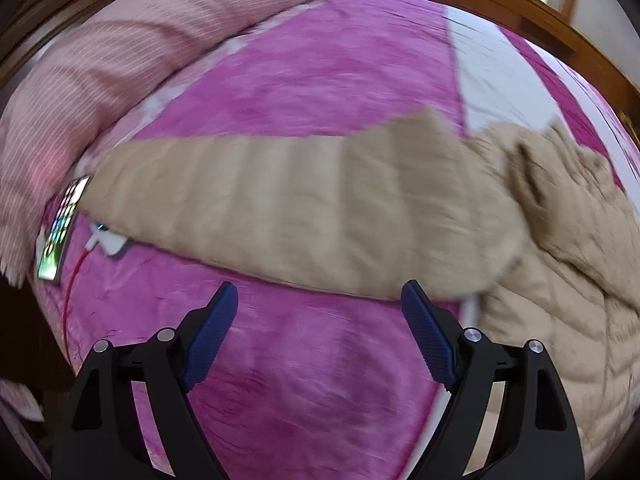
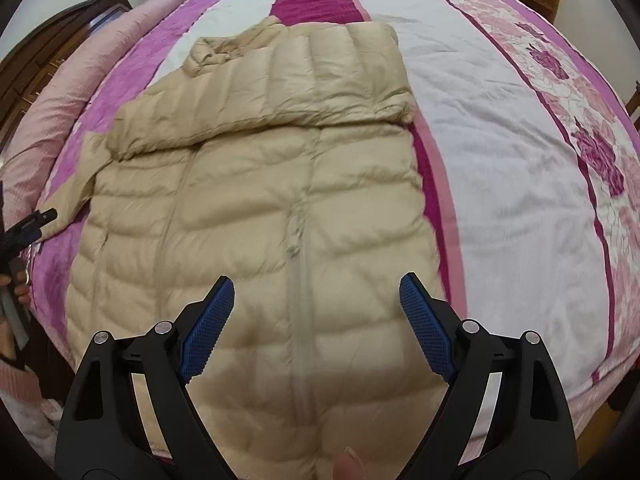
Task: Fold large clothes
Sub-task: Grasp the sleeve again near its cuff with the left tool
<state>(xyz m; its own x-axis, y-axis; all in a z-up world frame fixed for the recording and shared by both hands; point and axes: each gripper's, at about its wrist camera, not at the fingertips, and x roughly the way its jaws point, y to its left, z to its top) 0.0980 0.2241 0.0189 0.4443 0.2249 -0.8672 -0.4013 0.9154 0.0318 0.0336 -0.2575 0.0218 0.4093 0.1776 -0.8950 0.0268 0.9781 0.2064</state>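
Flat: puffy quilted beige jacket (image 2: 256, 216), plush pink bedspread (image 2: 500, 128); right gripper (image 2: 316, 300) agape.

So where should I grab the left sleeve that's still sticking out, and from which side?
Take the sleeve at its cuff with the left gripper, coming from the bed's edge: it lies flat and stretched outward, its free end beside the phone.
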